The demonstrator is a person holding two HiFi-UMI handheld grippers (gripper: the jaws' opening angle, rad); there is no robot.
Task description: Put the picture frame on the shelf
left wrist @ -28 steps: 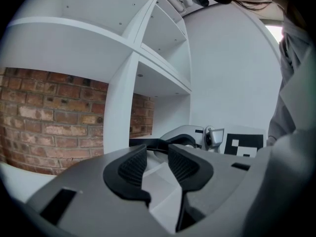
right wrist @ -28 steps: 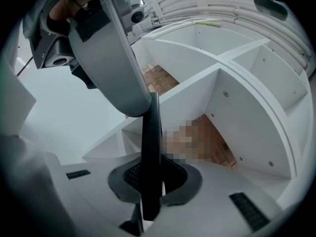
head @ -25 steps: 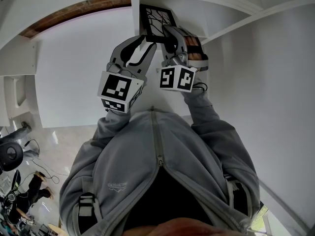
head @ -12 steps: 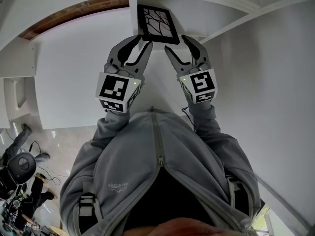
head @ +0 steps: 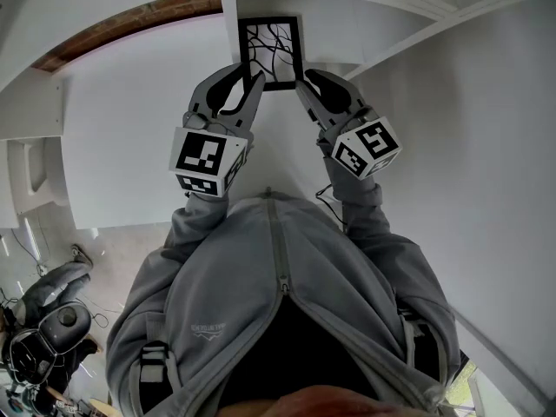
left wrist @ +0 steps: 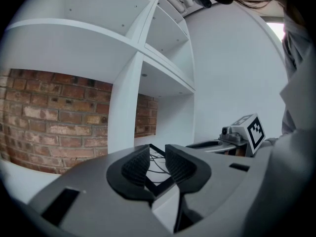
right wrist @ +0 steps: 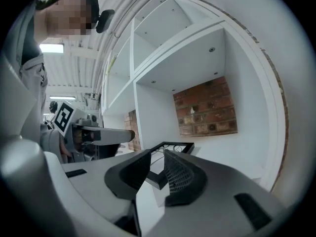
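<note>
The black picture frame (head: 271, 52) with a branch pattern lies on the white shelf board (head: 148, 129), next to the upright divider (head: 228, 7). My left gripper (head: 243, 76) is at its near left corner and my right gripper (head: 318, 78) at its near right corner. Both pairs of jaws have just been closing. In the left gripper view the frame's corner (left wrist: 159, 176) shows in the gap of the left gripper (left wrist: 157, 158), pads apart from it. The right gripper (right wrist: 157, 166) likewise has the frame (right wrist: 173, 148) in its gap, untouched.
A brick wall (left wrist: 54, 127) backs the shelf bays. More white shelves (right wrist: 168, 28) rise above. The right side panel (head: 469, 146) runs close to the right arm. Far below at the left, a person and gear (head: 48, 320) are on the floor.
The right gripper let go of the frame, rolled and drew back to the right. The frame went from skewed to square with the shelf. The left gripper stayed put.
</note>
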